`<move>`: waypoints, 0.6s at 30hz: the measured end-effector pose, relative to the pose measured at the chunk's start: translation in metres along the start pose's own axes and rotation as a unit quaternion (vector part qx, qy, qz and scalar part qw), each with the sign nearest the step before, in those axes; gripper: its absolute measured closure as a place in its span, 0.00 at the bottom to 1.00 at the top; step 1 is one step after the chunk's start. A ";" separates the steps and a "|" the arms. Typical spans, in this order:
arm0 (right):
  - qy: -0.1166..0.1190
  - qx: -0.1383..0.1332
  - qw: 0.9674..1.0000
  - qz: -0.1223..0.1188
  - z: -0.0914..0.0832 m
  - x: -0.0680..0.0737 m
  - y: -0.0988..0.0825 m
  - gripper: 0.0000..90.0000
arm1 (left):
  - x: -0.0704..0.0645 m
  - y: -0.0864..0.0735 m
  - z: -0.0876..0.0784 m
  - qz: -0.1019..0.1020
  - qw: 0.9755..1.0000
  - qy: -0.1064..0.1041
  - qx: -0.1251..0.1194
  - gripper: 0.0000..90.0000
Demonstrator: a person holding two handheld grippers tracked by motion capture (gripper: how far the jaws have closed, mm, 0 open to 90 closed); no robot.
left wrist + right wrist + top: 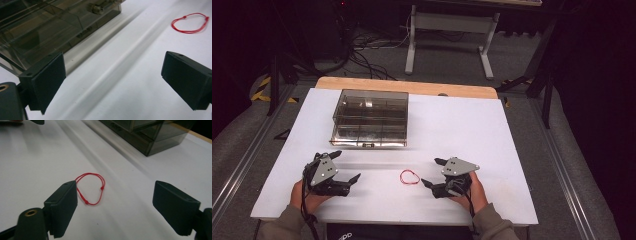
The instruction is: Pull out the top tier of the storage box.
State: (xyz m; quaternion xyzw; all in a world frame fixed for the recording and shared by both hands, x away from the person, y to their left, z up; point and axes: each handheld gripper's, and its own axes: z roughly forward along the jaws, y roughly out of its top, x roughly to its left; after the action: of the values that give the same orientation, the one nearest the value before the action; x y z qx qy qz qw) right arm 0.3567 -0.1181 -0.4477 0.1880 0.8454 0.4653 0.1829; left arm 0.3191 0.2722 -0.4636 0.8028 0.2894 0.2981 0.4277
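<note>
Two hand-held grippers open | red string loop between | box well beyond

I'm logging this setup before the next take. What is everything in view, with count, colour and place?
String bracelet: one, red, flat on the sheet between the two grippers, touching neither.
Compartment box: one, smoky clear plastic, far left part of the sheet.
Table sheet: one, white, covering the table.
Table edge: one, light wood, along the far side.
Desk frame: one, white, on the floor beyond the table.
Left gripper: one, black with grey plate, near left, open, empty.
Right gripper: one, black with grey plate, near right, open, empty.
</note>
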 end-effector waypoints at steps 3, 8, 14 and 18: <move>0.014 0.008 1.000 -0.004 0.010 0.003 0.004 0.24 | 0.001 -0.004 -0.002 -0.007 1.000 -0.005 0.001 0.07; 0.036 0.022 0.999 -0.009 0.024 0.007 0.008 0.28 | 0.002 -0.005 -0.004 -0.010 1.000 -0.009 -0.005 0.07; 0.061 0.046 0.997 -0.018 0.037 0.016 0.009 0.39 | -0.005 -0.003 -0.008 0.001 1.000 -0.014 -0.008 0.07; 0.051 0.053 0.997 -0.023 0.041 0.016 0.010 0.52 | -0.004 -0.003 -0.007 0.003 1.000 -0.020 -0.004 0.07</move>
State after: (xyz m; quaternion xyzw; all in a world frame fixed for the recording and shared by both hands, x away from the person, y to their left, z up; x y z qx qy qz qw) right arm 0.3635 -0.0762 -0.4619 0.1542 0.8810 0.4249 0.1399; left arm 0.3108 0.2739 -0.4641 0.8077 0.2771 0.2849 0.4355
